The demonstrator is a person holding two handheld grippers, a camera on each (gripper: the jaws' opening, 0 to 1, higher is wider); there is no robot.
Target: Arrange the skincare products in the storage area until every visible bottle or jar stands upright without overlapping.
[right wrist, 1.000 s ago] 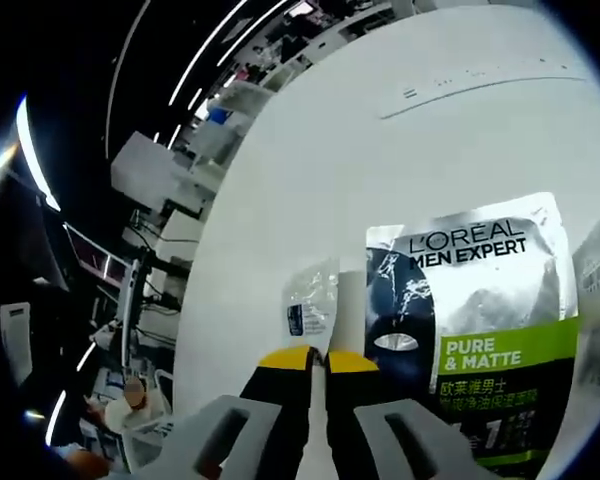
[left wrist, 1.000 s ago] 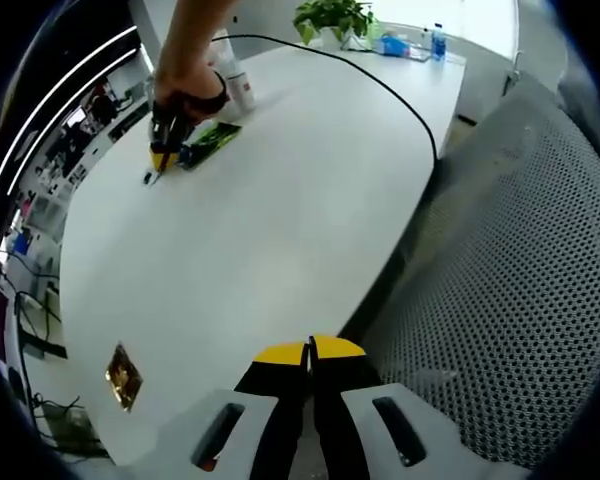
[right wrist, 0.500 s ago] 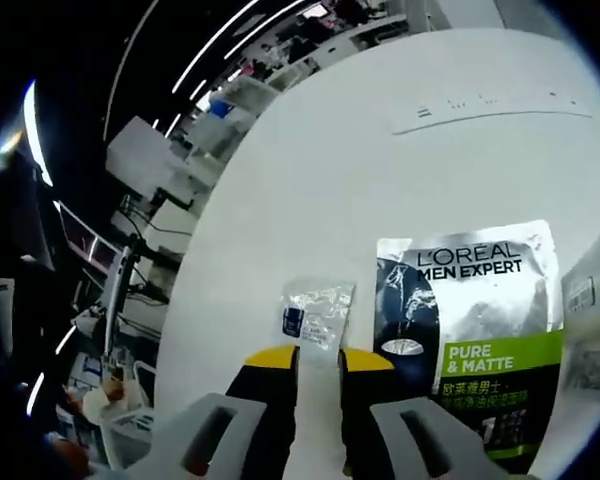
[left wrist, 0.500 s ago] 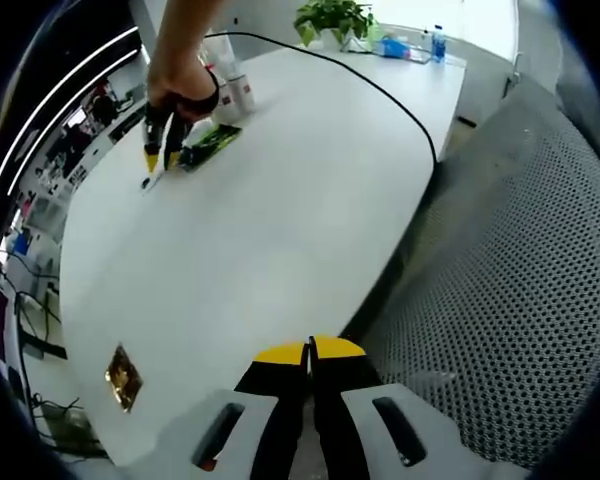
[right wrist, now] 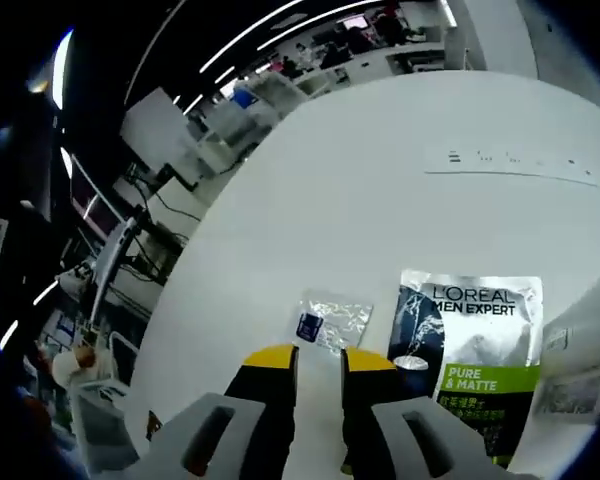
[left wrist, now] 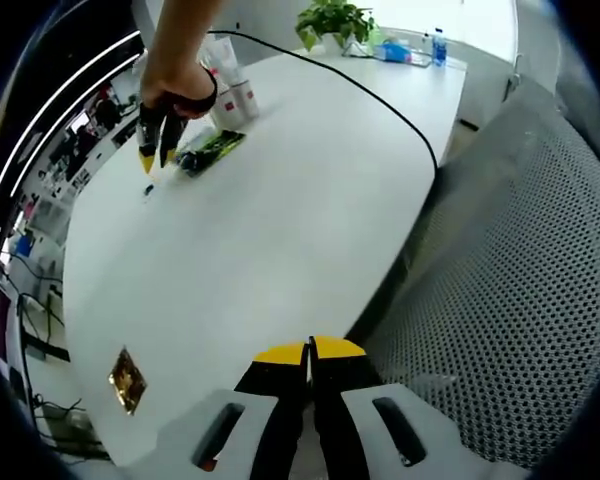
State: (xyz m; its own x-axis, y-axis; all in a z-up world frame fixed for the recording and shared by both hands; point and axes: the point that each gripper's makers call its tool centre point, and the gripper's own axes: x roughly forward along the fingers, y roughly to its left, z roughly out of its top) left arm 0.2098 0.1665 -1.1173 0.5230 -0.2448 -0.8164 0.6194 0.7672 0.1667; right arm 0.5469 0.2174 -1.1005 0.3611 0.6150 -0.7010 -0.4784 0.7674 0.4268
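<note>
In the right gripper view, my right gripper hovers open above the white table, its jaws a little apart with nothing between them. Just past the tips lies a small clear sachet flat on the table. A silver, black and green face-mask pack lies flat to its right. In the left gripper view, my left gripper is shut near the table's front edge. Far off, a hand holds the right gripper above the sachet, next to the mask pack and upright white bottles.
A black cable runs across the table to its right edge. A grey mesh chair stands at the right. A small gold packet lies near the front left. A potted plant stands at the far end. A white box borders the mask pack.
My right gripper went from shut at the sachet to open and rose away from the table, leaving the sachet lying flat. The left gripper has stayed still.
</note>
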